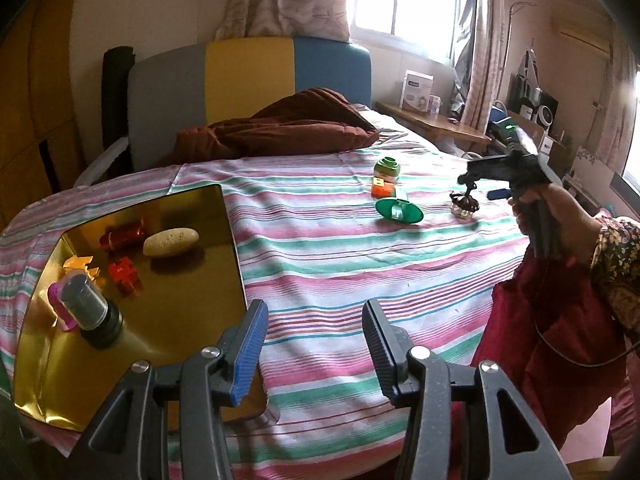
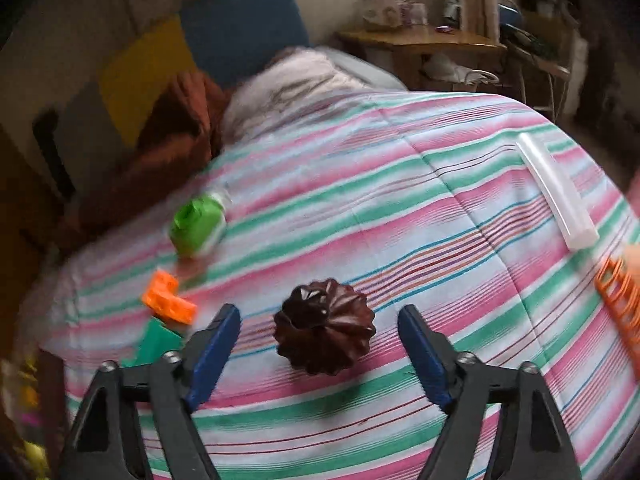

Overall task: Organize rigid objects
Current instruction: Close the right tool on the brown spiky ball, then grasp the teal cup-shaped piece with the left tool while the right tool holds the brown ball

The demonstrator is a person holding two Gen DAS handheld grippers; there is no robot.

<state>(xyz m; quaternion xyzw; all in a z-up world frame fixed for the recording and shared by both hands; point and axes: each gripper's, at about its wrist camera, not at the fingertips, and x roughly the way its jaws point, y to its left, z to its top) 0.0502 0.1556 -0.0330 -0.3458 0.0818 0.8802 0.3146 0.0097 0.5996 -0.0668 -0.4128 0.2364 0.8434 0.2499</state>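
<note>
A gold tray (image 1: 192, 320) lies at the left on the striped bedspread. In it are a beige oval stone (image 1: 171, 241), red pieces (image 1: 125, 276), a red cylinder (image 1: 122, 236) and a dark bottle (image 1: 90, 312). My left gripper (image 1: 314, 320) hangs open and empty just right of the tray. A dark brown ribbed lid (image 2: 324, 326) rests on the cover between the spread fingers of my open right gripper (image 2: 320, 328), whose pads stand clear of it. The right gripper (image 1: 466, 190) also shows above that lid (image 1: 464, 204) in the left wrist view.
A green jar (image 1: 387, 168), an orange block (image 1: 383, 190) and a green disc (image 1: 399, 210) lie mid-bed. A white bar (image 2: 556, 196) and an orange grid piece (image 2: 620, 300) lie at the right. A brown blanket (image 1: 280, 128) is heaped at the headboard. A wooden side table (image 1: 436, 120) stands beyond.
</note>
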